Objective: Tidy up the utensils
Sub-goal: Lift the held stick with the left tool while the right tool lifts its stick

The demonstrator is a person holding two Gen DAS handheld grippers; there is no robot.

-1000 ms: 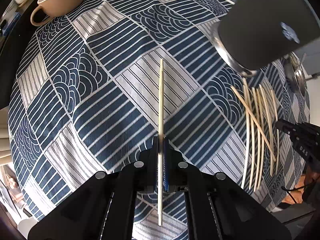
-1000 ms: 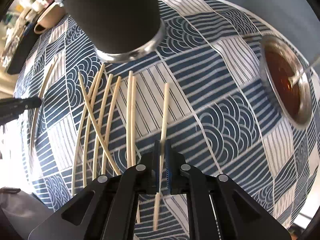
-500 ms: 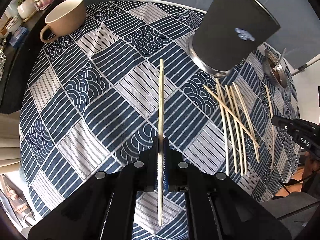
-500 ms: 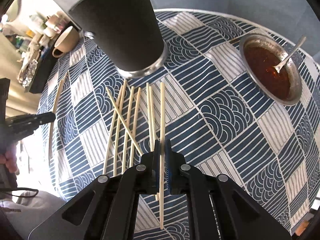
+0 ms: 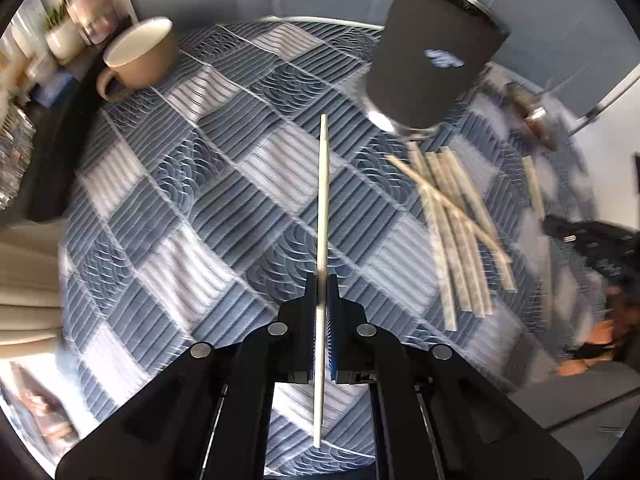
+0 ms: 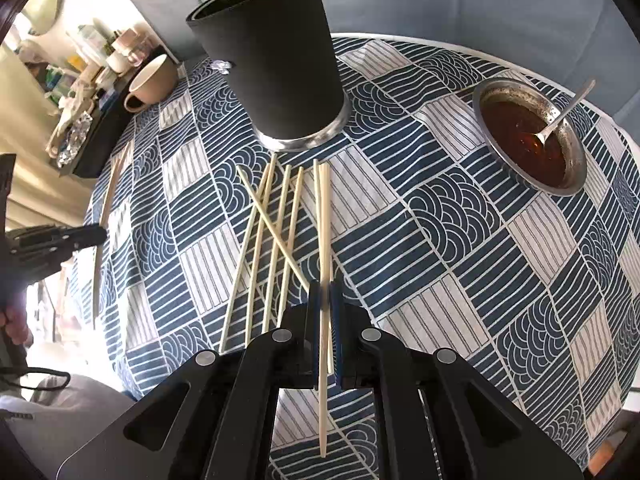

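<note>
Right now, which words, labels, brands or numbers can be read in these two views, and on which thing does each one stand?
No text can be read here.
Cup: pale logo on its wall, too blurred to read.
Right tool, seen from the left wrist: small marking on its side, blurred.
Shelf items behind the table: any labels too small to read.
Mug, bowl, chopsticks: no print visible.

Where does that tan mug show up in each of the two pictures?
Left wrist view: the mug is at the upper left, on the cloth's far edge, handle toward the camera.
Right wrist view: the mug is smaller, upper left, just left of the black cup.
Shared landmark: the black cup, with loose chopsticks lying below it in both pictures.
</note>
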